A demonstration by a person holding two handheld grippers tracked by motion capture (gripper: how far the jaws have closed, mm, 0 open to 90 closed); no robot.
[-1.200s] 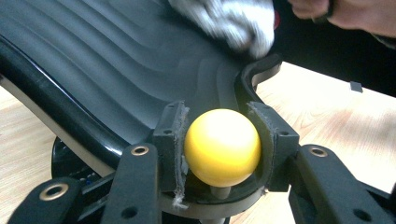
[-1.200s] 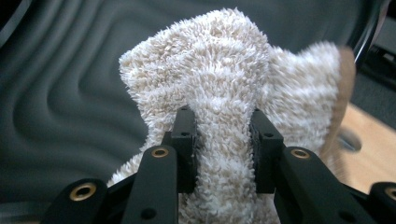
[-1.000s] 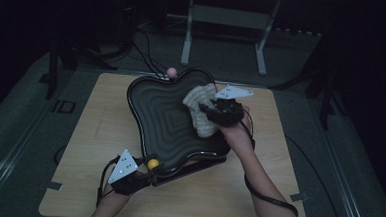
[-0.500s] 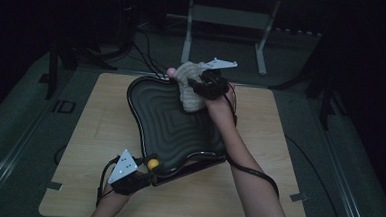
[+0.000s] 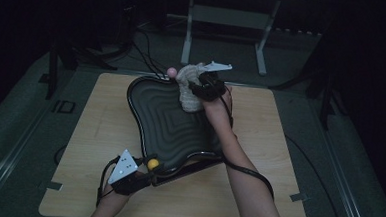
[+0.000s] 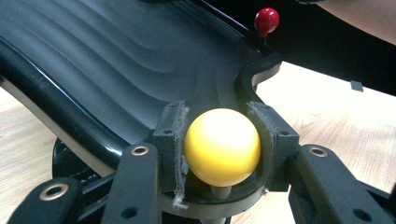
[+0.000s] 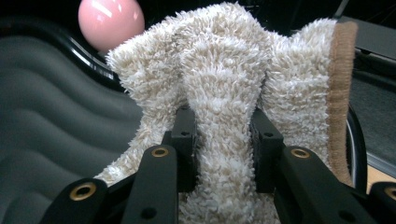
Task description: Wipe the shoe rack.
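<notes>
A black tray (image 5: 162, 124) with a rippled inside lies on the wooden table. At its near corner stands a yellow ball knob (image 5: 153, 164), and my left gripper (image 5: 145, 173) is shut on it. In the left gripper view the pads press both sides of the yellow ball (image 6: 222, 147), with the tray (image 6: 116, 56) beyond. My right gripper (image 5: 196, 88) is at the tray's far edge, shut on a fluffy cream cloth (image 5: 186, 85) next to a pink knob (image 5: 172, 72). The right gripper view shows the cloth (image 7: 224, 70) bunched between the pads, with the pink knob (image 7: 109, 23) behind it.
A red knob (image 6: 266, 19) sticks up at another tray corner. The person's right forearm (image 5: 229, 140) crosses the tray's right side. Bare table (image 5: 100, 128) lies left and right of the tray. A metal stand (image 5: 226, 15) and cables are on the dark floor beyond.
My right gripper has carried the cloth from the tray's right middle to its far edge, by the pink knob. The left gripper has stayed on the yellow knob.
</notes>
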